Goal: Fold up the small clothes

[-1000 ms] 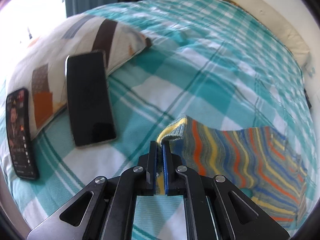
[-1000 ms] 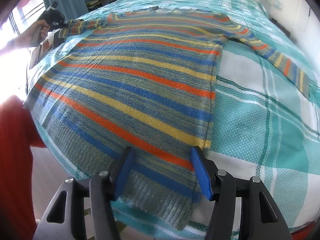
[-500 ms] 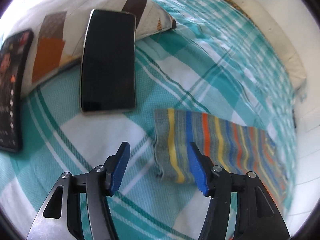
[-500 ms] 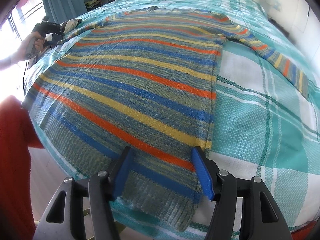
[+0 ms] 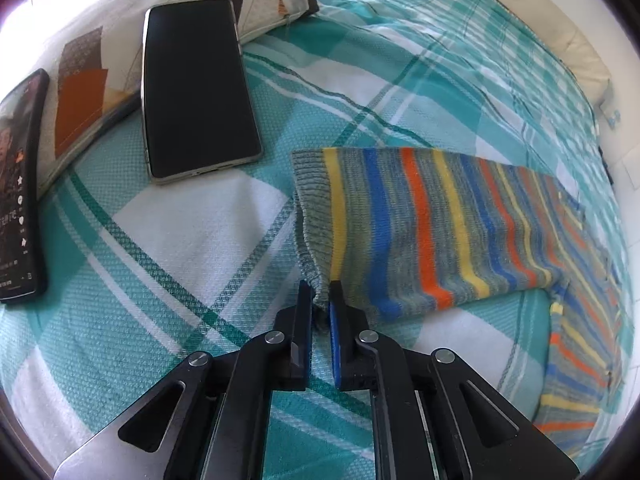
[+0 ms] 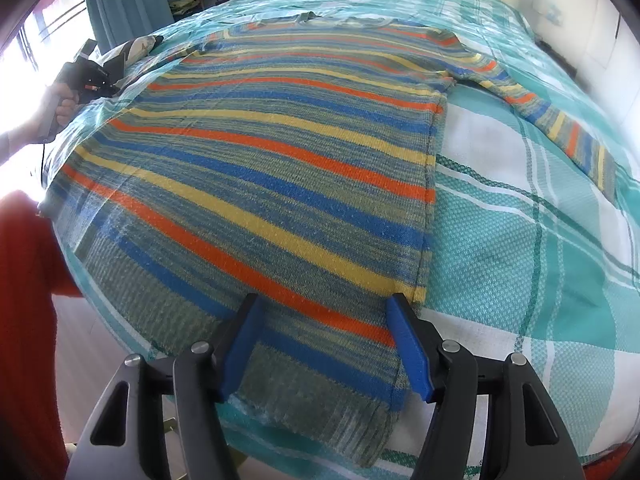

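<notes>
A striped knit sweater (image 6: 280,168) in grey, blue, orange and yellow lies flat on the bed. Its left sleeve (image 5: 432,224) stretches across the left wrist view. My left gripper (image 5: 321,300) is shut on the grey cuff corner of that sleeve. My right gripper (image 6: 324,336) is open and hovers over the sweater's bottom hem, near its right corner. The other sleeve (image 6: 560,128) lies out to the right on the bedspread. The left gripper also shows far off in the right wrist view (image 6: 90,76), held by a hand.
A teal and white checked bedspread (image 5: 168,240) covers the bed. Two phones lie near the left sleeve: one (image 5: 196,88) leaning on a patterned pillow (image 5: 84,64), one (image 5: 18,200) at the far left. The bed's near edge is under my right gripper.
My left gripper let go of the cuff, opened above it, then came down and shut on the cuff's near corner. The right gripper stayed open over the hem.
</notes>
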